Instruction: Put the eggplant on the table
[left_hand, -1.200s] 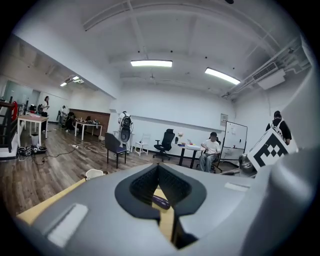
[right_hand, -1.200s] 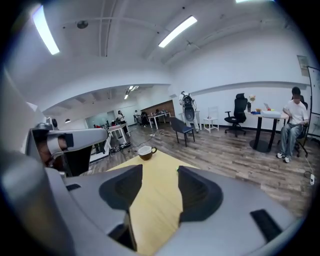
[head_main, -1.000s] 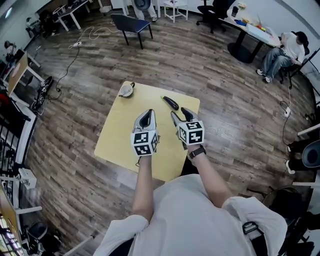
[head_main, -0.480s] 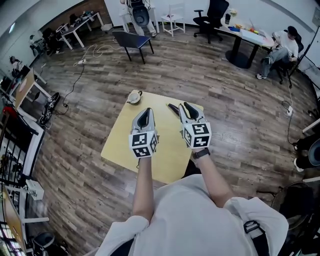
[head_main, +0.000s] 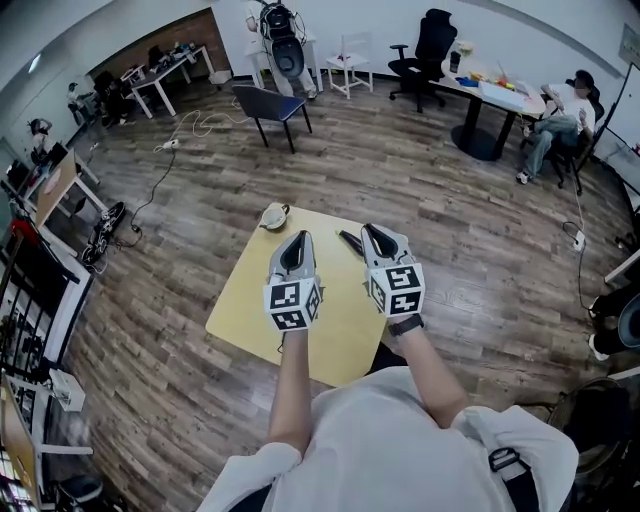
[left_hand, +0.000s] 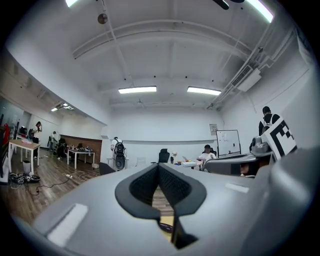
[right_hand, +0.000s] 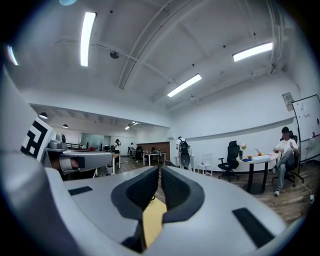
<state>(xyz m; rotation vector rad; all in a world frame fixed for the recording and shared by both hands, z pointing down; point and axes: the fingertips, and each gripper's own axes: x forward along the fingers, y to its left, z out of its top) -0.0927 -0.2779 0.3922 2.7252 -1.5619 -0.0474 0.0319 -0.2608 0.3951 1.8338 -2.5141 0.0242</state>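
Note:
The dark purple eggplant (head_main: 349, 240) lies on the yellow table (head_main: 245, 300) near its far right edge, partly hidden behind my right gripper (head_main: 371, 231). That gripper hovers above the table just right of the eggplant, pointing level, jaws shut with nothing between them. In the right gripper view its pads (right_hand: 148, 186) meet at the tip, and only a strip of table shows below. My left gripper (head_main: 297, 238) floats over the table's middle, left of the eggplant, also shut and empty. The left gripper view shows its jaws touching at the tip (left_hand: 158, 167).
A small cream bowl (head_main: 274, 215) sits at the table's far left corner. Wooden floor surrounds the table. A blue chair (head_main: 270, 105) stands beyond it, cables (head_main: 150, 190) trail at the left, and a seated person (head_main: 560, 110) is by a desk at the far right.
Both grippers have lifted off the table. The right gripper's jaws, open beside the eggplant before, have shut empty. The eggplant stays on the table.

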